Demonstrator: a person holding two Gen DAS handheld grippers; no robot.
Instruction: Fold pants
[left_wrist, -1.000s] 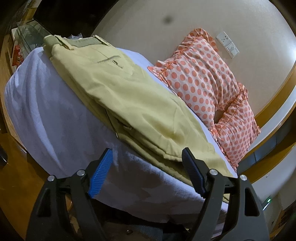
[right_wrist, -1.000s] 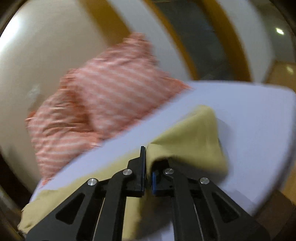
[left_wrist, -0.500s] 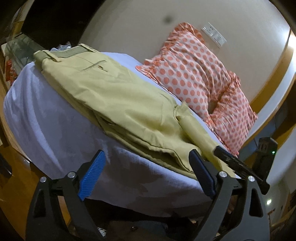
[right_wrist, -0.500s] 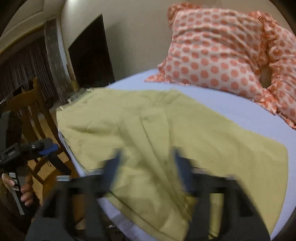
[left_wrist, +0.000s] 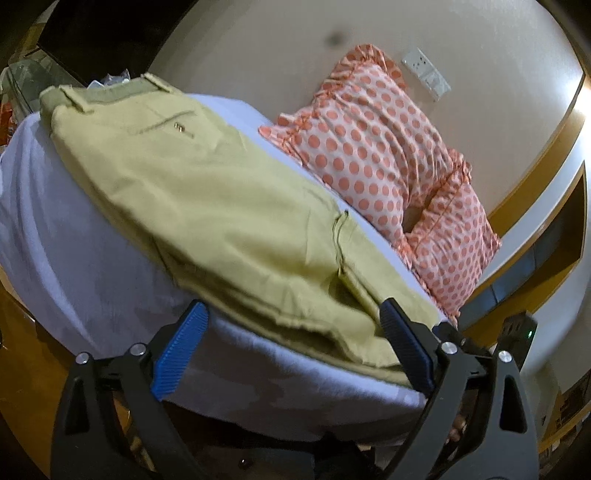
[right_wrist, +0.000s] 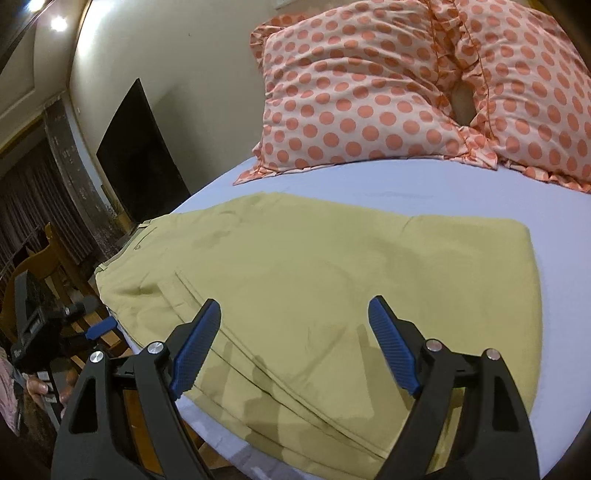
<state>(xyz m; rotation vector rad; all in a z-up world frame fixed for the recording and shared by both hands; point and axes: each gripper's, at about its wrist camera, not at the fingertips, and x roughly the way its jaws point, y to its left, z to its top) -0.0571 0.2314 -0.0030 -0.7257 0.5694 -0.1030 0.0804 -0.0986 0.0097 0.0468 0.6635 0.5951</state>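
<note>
Khaki pants (right_wrist: 314, 295) lie on a lavender bedsheet (right_wrist: 406, 184), polka-dot pillows (right_wrist: 369, 85) at 12 o'clock. Left gripper (left_wrist: 291, 350) and right gripper (right_wrist: 295, 347) gape wide, empty

pants (right_wrist: 332, 280): khaki | sheet (right_wrist: 424, 184): pale lavender | pillows (right_wrist: 354, 96): pink, orange polka dots

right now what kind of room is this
Most likely a bedroom, perhaps in a hotel. The khaki pants lie on a bed with a pale sheet, two polka-dot pillows lean against the wall, and a dark TV screen hangs nearby.
</note>
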